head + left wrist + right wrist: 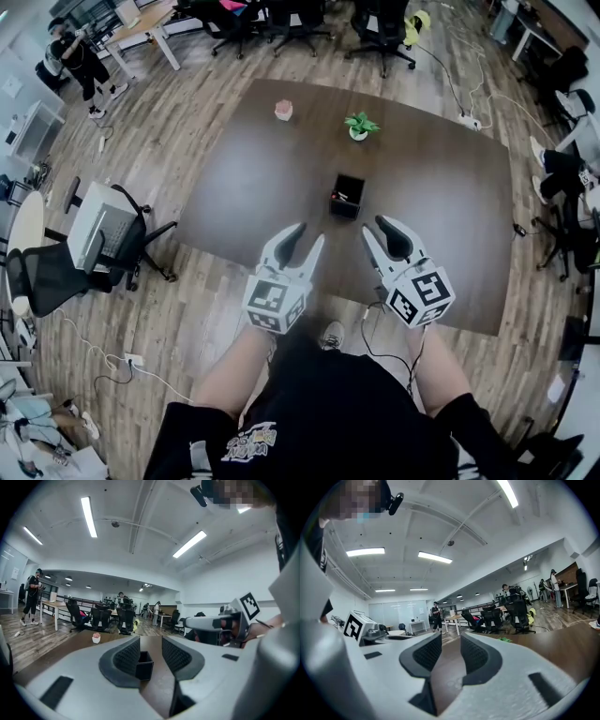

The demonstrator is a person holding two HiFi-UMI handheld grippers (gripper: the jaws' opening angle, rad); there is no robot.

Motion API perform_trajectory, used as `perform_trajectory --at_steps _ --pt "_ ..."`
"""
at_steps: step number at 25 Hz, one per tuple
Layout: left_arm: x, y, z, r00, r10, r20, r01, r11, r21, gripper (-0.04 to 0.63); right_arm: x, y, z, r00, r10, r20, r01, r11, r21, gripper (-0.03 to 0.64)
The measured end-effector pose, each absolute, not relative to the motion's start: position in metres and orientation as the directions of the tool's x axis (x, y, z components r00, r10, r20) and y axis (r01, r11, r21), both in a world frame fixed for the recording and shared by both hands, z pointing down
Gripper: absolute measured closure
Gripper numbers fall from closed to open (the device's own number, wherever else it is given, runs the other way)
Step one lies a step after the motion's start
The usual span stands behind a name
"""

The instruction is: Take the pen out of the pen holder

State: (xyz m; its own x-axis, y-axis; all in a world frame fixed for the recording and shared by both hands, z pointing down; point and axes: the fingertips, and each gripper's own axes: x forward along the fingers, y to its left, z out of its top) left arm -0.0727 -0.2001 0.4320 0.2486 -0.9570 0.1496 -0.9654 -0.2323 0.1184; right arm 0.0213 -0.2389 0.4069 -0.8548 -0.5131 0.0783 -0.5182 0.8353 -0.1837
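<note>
The pen holder (348, 195) was a black, square, open-topped box. It stood upright on the dark brown table (441, 187), just right of centre in the head view. The pen (338, 196) showed only as a small pale-and-reddish speck inside it, by its left wall, too small to make out further.

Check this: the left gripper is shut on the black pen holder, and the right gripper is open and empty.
Not quite: the left gripper is open and empty too. The head view shows the black pen holder standing on the table ahead of both grippers, touched by neither. The right gripper is open and empty.
</note>
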Motion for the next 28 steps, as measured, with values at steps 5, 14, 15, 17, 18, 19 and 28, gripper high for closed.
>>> perform_trajectory --at_steps 5,14,15,17,18,19,28 --pt "-0.081 -0.219 0.452 0.271 -0.948 0.169 -0.959 -0.252 0.129 0.472 0.015 -0.249 0.413 -0.835 -0.543 0.089 -0.549 0.813 -0.196 0.486" --pt "-0.094 -0.264 0.479 0.334 -0.925 0.180 -0.941 -0.318 0.115 0.471 0.004 -0.274 0.419 -0.768 -0.631 0.112 -0.639 0.741 -0.204 0.488" --pt "-0.096 -0.269 0.484 0.340 -0.923 0.183 -0.939 -0.323 0.113 0.471 0.003 -0.276 0.421 -0.758 -0.642 0.116 -0.651 0.731 -0.207 0.488" --pt "-0.096 -0.278 0.494 0.359 -0.913 0.194 -0.933 -0.342 0.113 0.471 0.001 -0.279 0.425 -0.739 -0.662 0.127 -0.672 0.710 -0.211 0.488" --pt "-0.095 -0.283 0.498 0.369 -0.908 0.200 -0.929 -0.353 0.114 0.471 0.000 -0.281 0.427 -0.731 -0.669 0.133 -0.680 0.702 -0.212 0.489" --pt "-0.095 -0.288 0.504 0.377 -0.903 0.207 -0.926 -0.361 0.113 0.472 -0.001 -0.283 0.428 -0.724 -0.675 0.140 -0.688 0.694 -0.212 0.489" --pt "-0.094 -0.321 0.555 0.441 -0.850 0.287 -0.897 -0.424 0.124 0.472 -0.002 -0.303 0.447 -0.661 -0.726 0.192 -0.750 0.624 -0.220 0.489"
